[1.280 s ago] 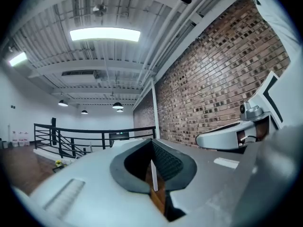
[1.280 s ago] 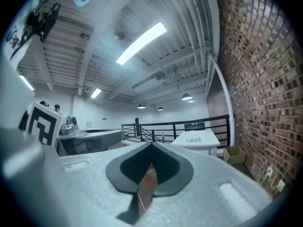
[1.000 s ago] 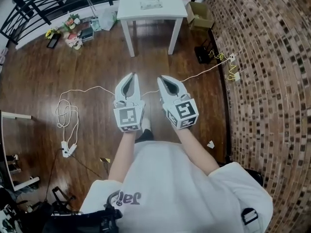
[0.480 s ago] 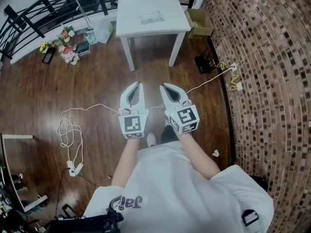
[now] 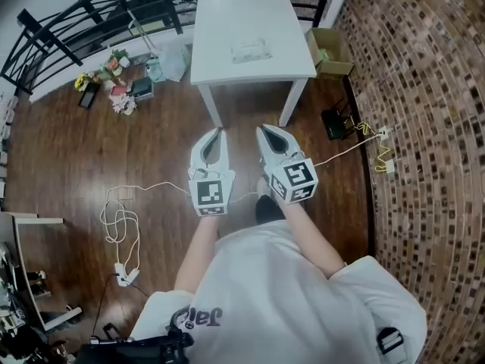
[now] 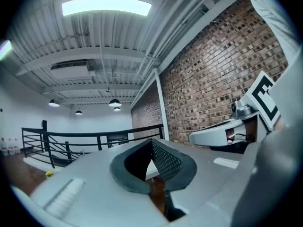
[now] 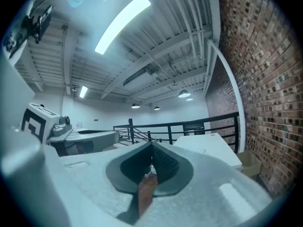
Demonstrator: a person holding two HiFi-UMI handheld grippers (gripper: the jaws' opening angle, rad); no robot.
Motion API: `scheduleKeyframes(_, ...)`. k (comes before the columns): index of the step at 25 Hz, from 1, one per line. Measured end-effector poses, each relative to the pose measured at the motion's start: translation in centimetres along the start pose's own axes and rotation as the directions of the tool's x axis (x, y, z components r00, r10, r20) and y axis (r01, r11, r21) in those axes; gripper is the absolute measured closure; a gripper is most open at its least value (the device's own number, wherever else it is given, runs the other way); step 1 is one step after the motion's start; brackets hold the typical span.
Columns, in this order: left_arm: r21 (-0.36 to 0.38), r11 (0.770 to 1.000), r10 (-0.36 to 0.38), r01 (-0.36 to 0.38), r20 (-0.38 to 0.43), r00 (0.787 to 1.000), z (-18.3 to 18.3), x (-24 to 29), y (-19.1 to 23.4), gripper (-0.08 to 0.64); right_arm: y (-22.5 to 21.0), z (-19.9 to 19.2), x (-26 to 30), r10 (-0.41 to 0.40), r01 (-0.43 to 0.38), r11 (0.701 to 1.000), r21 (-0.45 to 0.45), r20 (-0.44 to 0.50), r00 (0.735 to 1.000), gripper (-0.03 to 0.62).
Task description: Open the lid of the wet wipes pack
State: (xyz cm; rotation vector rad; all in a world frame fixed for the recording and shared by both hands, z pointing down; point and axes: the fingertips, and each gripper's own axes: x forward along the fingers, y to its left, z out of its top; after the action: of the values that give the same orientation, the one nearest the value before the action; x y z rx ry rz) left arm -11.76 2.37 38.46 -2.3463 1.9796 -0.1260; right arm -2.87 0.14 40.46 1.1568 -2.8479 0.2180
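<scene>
Head view: person on foot, both arms held out ahead, left gripper (image 5: 218,132) and right gripper (image 5: 265,130) side by side over the wood floor (image 5: 68,150), pointing toward the white table (image 5: 227,70). Change over the last second: the table has slid down the frame and grown, from clipped at the top edge to fully in view, its front legs now just beyond the gripper tips. Cable (image 5: 120,217) on the floor has drifted back likewise. Reading: the person is walking up to the table with the grippers carried along, no work begun. Pack (image 5: 251,50) lies flat near the middle of the tabletop, alone there, well apart from both grippers. Too small at this range to tell whether it is sealed. Left gripper view: jaws drawn together, tips meeting, nothing between them, only floor showing through the gap lower down. Right gripper view: same, jaws closed and empty, the table ahead and a cardboard box (image 5: 331,50) beside it by the brick wall (image 5: 432,142). Railing (image 5: 91,17) runs behind the table. Judgement: task is at the approach stage, nothing touched. The next move calls for covering the last stretch, bringing the grippers over the tabletop, and parting at least one pair of jaws before any hold on the pack is possible. Likely one gripper steadies it while the other lifts.
</scene>
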Motion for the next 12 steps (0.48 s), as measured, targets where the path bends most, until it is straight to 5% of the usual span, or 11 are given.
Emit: scheduleKeyframes(12, 0.024, 1.0, 0.008, -0.008, -0.005, 1.0, 0.6, 17.3, 0.7, 0.543, -11.5, 3.5, 12.4, 0.112, -0.112, 0.994, 0.0, 0.002, 0.994, 0.604)
